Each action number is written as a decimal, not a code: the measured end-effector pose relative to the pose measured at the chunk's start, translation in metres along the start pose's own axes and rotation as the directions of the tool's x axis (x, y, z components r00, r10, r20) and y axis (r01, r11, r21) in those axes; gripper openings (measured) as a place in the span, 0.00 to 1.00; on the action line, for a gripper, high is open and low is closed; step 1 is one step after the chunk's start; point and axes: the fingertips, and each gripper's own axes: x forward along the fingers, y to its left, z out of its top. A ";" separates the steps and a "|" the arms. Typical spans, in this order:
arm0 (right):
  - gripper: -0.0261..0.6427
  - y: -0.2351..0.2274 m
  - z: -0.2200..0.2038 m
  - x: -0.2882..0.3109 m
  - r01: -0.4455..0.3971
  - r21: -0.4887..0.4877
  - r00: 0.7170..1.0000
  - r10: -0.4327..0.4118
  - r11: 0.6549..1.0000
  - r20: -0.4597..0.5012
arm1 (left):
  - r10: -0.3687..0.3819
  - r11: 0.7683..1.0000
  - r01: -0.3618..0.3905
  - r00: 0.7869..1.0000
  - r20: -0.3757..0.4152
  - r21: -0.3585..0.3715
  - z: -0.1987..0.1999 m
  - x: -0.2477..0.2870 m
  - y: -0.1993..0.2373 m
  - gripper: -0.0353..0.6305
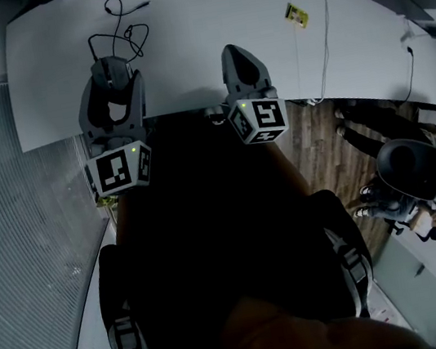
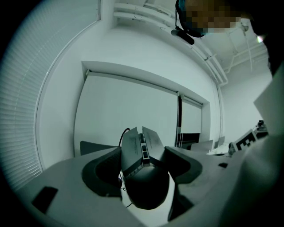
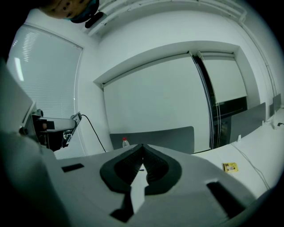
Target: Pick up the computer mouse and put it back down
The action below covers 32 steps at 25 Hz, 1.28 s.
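Left gripper (image 2: 143, 155): my jaws are clamped on the mouse (image 2: 145, 186), one on each flank, its button end pointing away from me. Right gripper (image 3: 142, 163): my jaws are pressed together, nothing between them. Head view: the mouse sits over the counter (image 1: 193, 24) near its front edge, at left. Its cable (image 1: 124, 29) loops behind it. The right gripper is alongside, apart. Whether the mouse touches the counter: cannot tell.
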 end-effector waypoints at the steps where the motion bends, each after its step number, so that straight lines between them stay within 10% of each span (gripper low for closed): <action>1: 0.04 -0.001 0.000 0.001 0.000 0.001 1.000 0.000 1.000 -0.001 | 0.001 1.000 -0.001 1.000 -0.003 0.001 0.000 0.001 0.000 0.50; 32: 0.04 -0.014 -0.004 0.009 0.029 0.002 0.999 -0.029 1.000 -0.026 | -0.053 0.999 0.053 0.988 -0.144 -0.001 -0.048 0.028 -0.011 0.50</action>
